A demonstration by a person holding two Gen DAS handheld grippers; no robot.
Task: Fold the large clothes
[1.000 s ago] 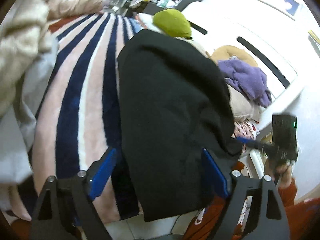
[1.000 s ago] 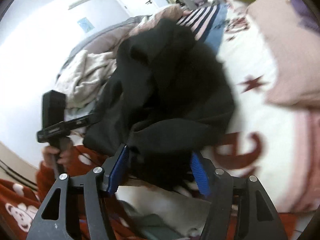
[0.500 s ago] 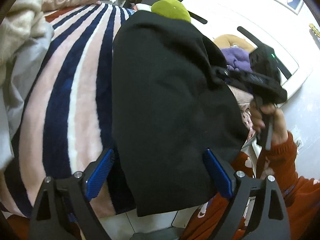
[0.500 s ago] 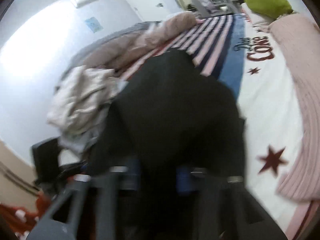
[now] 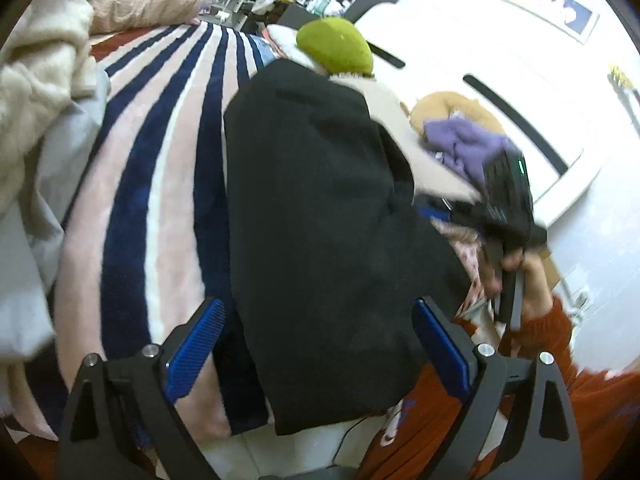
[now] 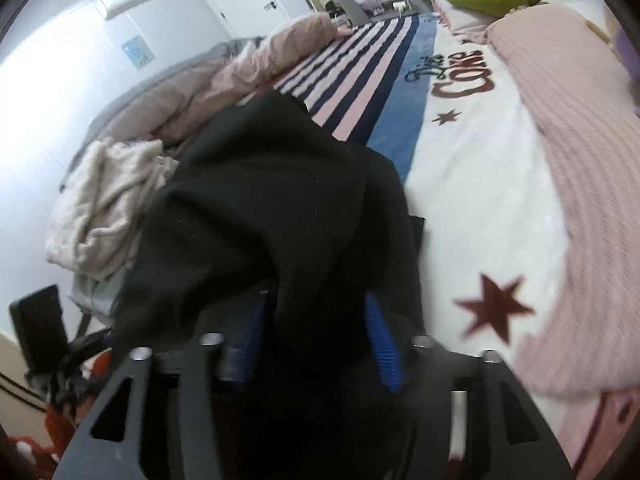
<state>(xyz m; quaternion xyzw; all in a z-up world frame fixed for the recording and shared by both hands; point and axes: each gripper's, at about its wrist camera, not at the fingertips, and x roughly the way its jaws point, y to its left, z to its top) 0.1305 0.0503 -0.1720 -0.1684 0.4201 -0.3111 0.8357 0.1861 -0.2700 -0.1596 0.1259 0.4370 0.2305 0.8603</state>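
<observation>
— So, left wrist view first: where does the black garment (image 5: 320, 216) lie from the left tool (image 5: 316, 340)?

— Straight ahead at twelve o'clock, its long axis running away along the striped blanket (image 5: 160, 184) on the bed. The near hem hangs over the bed's edge between the blue fingers (image 5: 196, 342). The jaws stand wide apart; I see no pinch, though the cloth may brush the right finger.

— And the right tool (image 5: 506, 200) there?

— At three o'clock, at the garment's right edge, in the person's hand. The green pillow (image 5: 336, 50) sits at twelve, beyond the far end.

— Now the right wrist view?

— The right tool (image 6: 316, 328) has its fingers drawn close on a bunched fold of the garment (image 6: 256, 208), which humps up towards twelve. The white star blanket (image 6: 480, 184) lies at two.

— So which hand is better placed for the fold?

— I'd judge the right, already gripping; the left is free to pin or take the hem.
</observation>
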